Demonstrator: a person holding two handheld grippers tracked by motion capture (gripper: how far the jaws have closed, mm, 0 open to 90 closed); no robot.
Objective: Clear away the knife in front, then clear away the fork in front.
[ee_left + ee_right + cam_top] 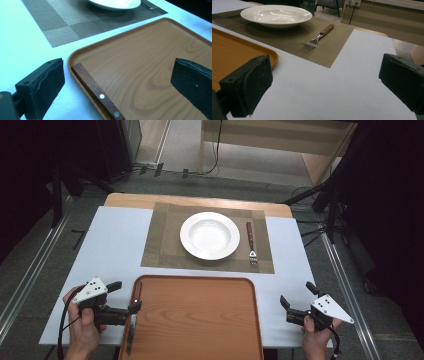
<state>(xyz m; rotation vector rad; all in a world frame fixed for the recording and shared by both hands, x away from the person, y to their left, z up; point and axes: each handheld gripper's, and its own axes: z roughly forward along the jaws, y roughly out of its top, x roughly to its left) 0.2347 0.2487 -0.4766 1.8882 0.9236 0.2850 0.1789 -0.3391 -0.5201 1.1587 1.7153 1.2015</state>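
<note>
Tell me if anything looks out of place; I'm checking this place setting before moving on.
The knife lies along the left rim of the wooden tray, not on the placemat beside the white plate. The fork sits right of the plate. Nothing looks spilled or damaged.

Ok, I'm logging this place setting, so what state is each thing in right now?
Knife: lying flat along the tray's left edge, not gripped.
Tray: holds the knife.
Plate: upright, empty, on the placemat.
Fork: flat on the placemat, right of the plate.
Left hand-held gripper: open.
Right hand-held gripper: open, holding nothing.
</note>
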